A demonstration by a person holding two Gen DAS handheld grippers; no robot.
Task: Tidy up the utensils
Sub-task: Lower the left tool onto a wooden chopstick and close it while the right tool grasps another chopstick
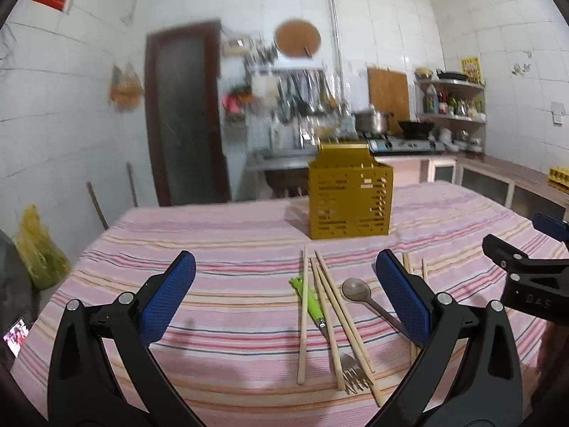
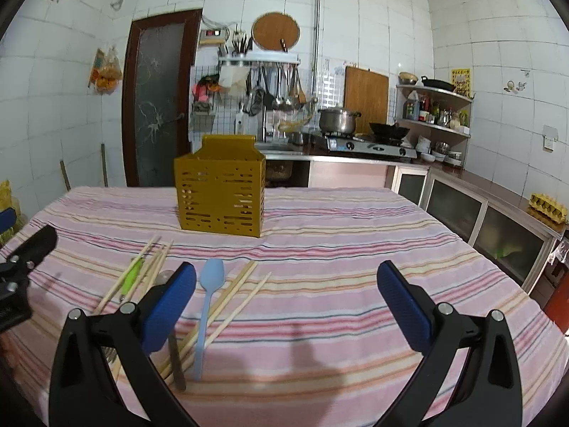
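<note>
A yellow slotted utensil holder point(image 1: 350, 195) stands upright on the striped tablecloth, also in the right wrist view point(image 2: 220, 192). Before it lie several wooden chopsticks point(image 1: 334, 316), a green-handled fork point(image 1: 313, 300) and a metal spoon point(image 1: 357, 290). In the right wrist view a light blue spoon point(image 2: 208, 306) lies among chopsticks point(image 2: 231, 299), with the green handle point(image 2: 132, 277) further left. My left gripper point(image 1: 284, 299) is open and empty above the cloth, left of the utensils. My right gripper point(image 2: 284, 306) is open and empty, right of the blue spoon.
The table point(image 2: 338, 249) has a pink striped cloth. Behind it are a kitchen counter with a stove and pot point(image 2: 338, 119), hanging tools, a dark door point(image 2: 156, 99) and low cabinets point(image 2: 480, 213) on the right. A yellow bag point(image 1: 39, 249) sits left of the table.
</note>
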